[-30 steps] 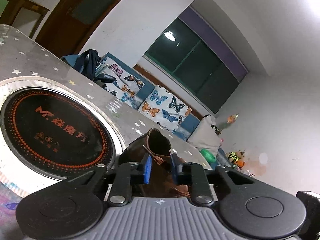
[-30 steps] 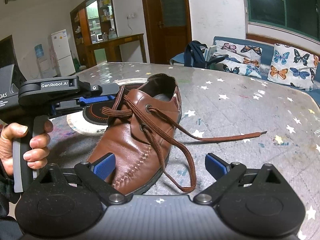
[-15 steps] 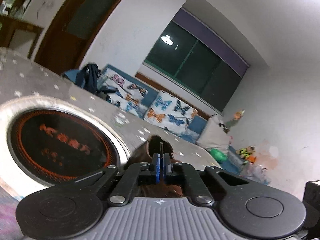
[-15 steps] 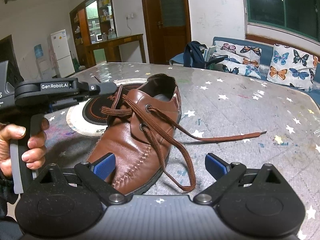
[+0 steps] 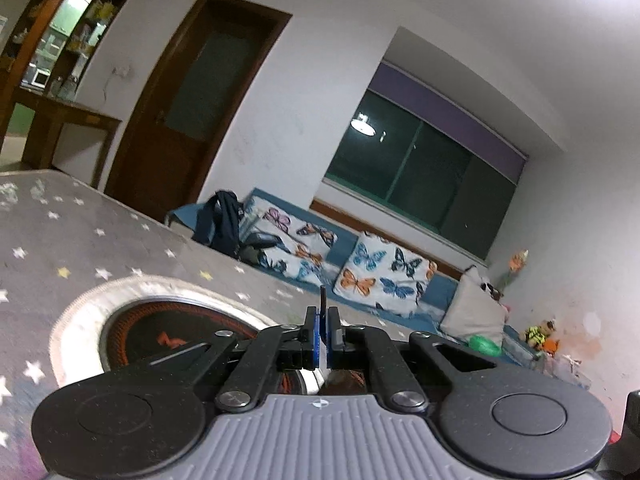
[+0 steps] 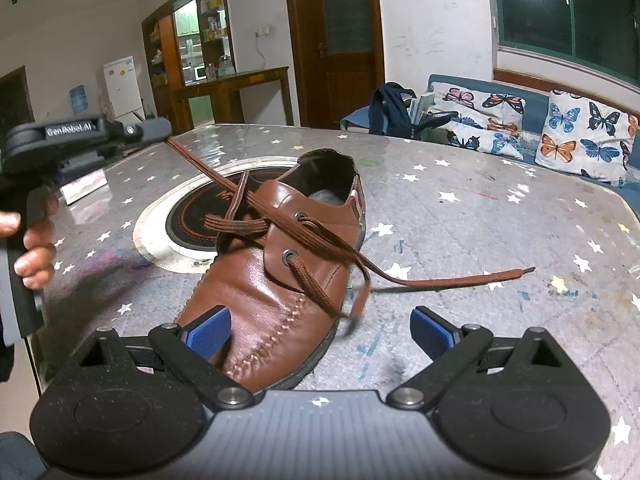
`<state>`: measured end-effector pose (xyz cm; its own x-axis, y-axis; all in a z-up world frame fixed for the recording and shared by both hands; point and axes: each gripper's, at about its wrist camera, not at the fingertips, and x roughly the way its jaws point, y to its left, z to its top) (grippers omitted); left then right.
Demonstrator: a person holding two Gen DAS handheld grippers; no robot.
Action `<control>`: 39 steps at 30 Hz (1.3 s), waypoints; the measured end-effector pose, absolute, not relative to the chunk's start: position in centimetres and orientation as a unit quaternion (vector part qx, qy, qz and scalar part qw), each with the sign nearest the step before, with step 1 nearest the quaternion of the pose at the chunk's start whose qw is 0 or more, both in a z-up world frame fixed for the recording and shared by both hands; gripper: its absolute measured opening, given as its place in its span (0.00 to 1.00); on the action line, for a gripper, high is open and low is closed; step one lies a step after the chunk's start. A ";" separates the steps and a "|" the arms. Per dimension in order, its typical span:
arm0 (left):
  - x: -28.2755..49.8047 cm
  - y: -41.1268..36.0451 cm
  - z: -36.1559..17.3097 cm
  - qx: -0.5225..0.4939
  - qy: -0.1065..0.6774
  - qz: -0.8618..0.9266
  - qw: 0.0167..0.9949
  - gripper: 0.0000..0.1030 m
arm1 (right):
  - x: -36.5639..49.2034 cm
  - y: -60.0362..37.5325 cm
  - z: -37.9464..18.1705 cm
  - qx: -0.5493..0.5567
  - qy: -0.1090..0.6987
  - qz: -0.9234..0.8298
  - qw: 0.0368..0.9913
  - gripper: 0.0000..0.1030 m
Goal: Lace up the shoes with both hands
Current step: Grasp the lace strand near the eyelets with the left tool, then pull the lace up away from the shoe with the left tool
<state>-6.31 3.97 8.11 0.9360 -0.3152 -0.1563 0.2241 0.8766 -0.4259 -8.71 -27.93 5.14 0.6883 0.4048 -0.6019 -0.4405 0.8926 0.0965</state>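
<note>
Lying on the star-patterned desk (image 6: 460, 216), partly over a round black burner plate (image 6: 192, 216), the brown leather shoe (image 6: 280, 276) points its toe toward the right claw (image 6: 320, 330), whose blue pads stand wide apart with nothing between them. One brown lace (image 6: 208, 170) runs taut from the shoe's eyelets up to the left claw (image 5: 321, 330), which is clamped on it, its dark tip poking out above the pads. The other lace end (image 6: 472, 278) trails loose across the desk to the right.
</note>
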 end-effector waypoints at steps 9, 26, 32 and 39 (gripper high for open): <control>-7.3 5.2 10.9 -0.197 0.067 -0.137 0.968 0.03 | -8.3 -27.3 5.2 -0.031 0.322 0.238 0.916 0.99; -8.4 6.3 15.7 -0.165 -0.003 -0.129 0.978 0.02 | -7.9 -27.4 4.9 -0.031 0.323 0.238 0.916 0.99; -8.6 7.2 17.2 -0.155 -0.026 -0.118 0.980 0.02 | -7.6 -27.9 5.2 -0.051 0.313 0.229 0.920 0.97; -8.4 7.7 18.6 -0.136 -0.042 -0.099 0.985 0.02 | -6.1 -27.5 5.1 -0.146 0.283 0.209 0.924 0.79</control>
